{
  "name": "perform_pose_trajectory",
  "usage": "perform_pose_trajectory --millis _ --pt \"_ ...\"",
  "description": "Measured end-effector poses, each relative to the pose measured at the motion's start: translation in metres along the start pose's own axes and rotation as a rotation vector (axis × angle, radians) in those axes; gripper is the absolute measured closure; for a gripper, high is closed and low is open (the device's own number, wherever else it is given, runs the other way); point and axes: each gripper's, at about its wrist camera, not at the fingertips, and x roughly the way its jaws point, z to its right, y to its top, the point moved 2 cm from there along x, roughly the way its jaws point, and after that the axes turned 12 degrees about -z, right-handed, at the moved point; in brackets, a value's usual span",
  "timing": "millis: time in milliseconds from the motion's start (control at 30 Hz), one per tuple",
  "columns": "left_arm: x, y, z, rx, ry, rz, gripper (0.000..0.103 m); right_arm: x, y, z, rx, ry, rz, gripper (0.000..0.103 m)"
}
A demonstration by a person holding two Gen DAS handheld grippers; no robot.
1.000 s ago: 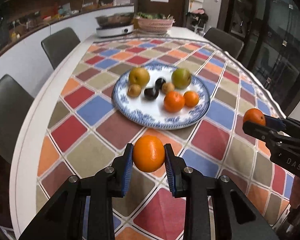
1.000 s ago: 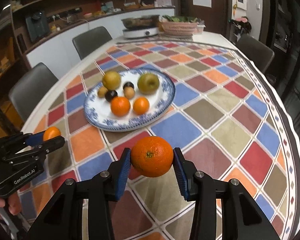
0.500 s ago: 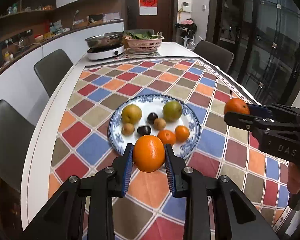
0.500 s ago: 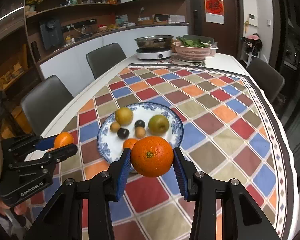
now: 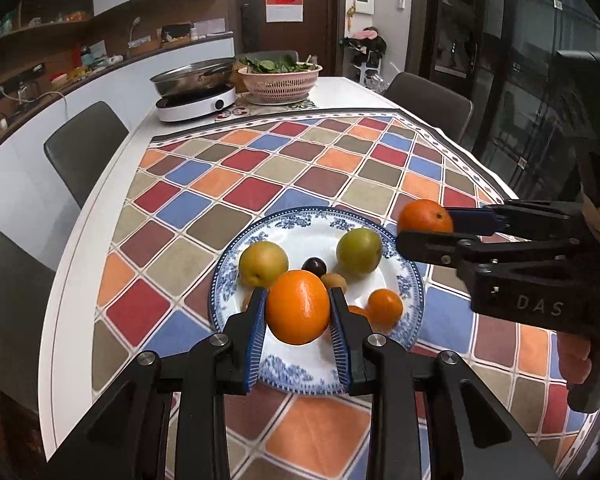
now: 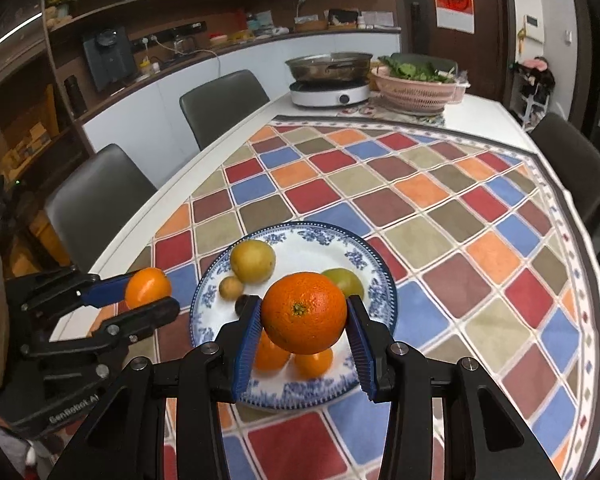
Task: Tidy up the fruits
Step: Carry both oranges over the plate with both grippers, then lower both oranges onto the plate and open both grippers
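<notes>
Your left gripper (image 5: 299, 312) is clamped on a smooth orange (image 5: 298, 307), its blue pads pressing both sides of the fruit, which hangs in the air above the near part of the blue-and-white plate (image 5: 414, 285). Your right gripper (image 6: 303, 320) grips a larger, pebbly orange (image 6: 304, 313) the same way, stem end facing the camera, also held up over the plate.

The plate sits on the checked tablecloth (image 5: 236, 184) toward the near end of the white table (image 5: 100, 216). In it you have a yellow pear (image 5: 262, 263) on the left and a greenish pear (image 5: 358, 251) on the right, well apart, with a dark plum (image 5: 314, 267) between them. Just beside the plum lies a small brown fruit (image 5: 334, 281). From the right wrist view another small brown fruit (image 6: 231, 288) shows near the yellow pear, close to the plate's left rim. A small tangerine (image 5: 385, 306) rests on the right part of the plate, and a second orange fruit lies beside it, mostly hidden behind your held orange.

At the far end of the table a pink basket (image 5: 279, 87) holds leafy greens (image 5: 276, 65). Next to it a steel pan (image 5: 194, 77) stands on a white cooker (image 5: 196, 105); you cannot tell what the pan contains.
</notes>
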Motion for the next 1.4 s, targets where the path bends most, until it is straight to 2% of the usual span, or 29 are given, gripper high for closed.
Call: perform_pose_trajectory --millis 367,600,733,900,967,1000,1033,1100,1200,1400 --pt "0.038 0.019 0.0 0.028 -0.024 -0.041 0.073 0.043 0.034 0.004 -0.025 0.015 -0.061 0.06" --pt "0.061 0.023 -0.004 0.004 -0.047 -0.075 0.073 0.073 0.05 0.01 -0.015 -0.006 -0.104 0.06" --pt "0.07 0.025 -0.006 -0.024 -0.085 -0.091 0.073 0.087 0.06 0.01 -0.023 -0.013 -0.124 0.06" --pt "0.079 0.026 -0.005 -0.022 -0.09 -0.108 0.072 0.105 0.065 0.009 -0.028 -0.024 -0.161 0.06" --pt "0.081 0.025 -0.005 -0.022 -0.096 -0.118 0.067 0.11 0.065 0.009 -0.027 -0.02 -0.169 0.06" --pt "0.082 0.025 -0.005 -0.023 -0.095 -0.12 0.058 0.112 0.065 0.009 -0.023 -0.015 -0.172 0.06" --pt "0.081 0.024 -0.006 -0.025 -0.09 -0.117 0.054 0.113 0.064 0.01 -0.016 -0.006 -0.176 0.06" --pt "0.08 0.023 -0.006 -0.024 -0.086 -0.114 0.054 0.116 0.063 0.012 -0.002 0.019 -0.182 0.059" --pt "0.078 0.02 -0.006 -0.015 -0.077 -0.121 0.054 0.113 0.061 0.015 0.014 0.041 -0.167 0.052" --pt "0.065 0.009 -0.008 -0.024 -0.044 -0.109 0.054 0.092 0.053 0.021 0.041 0.04 -0.122 0.051"
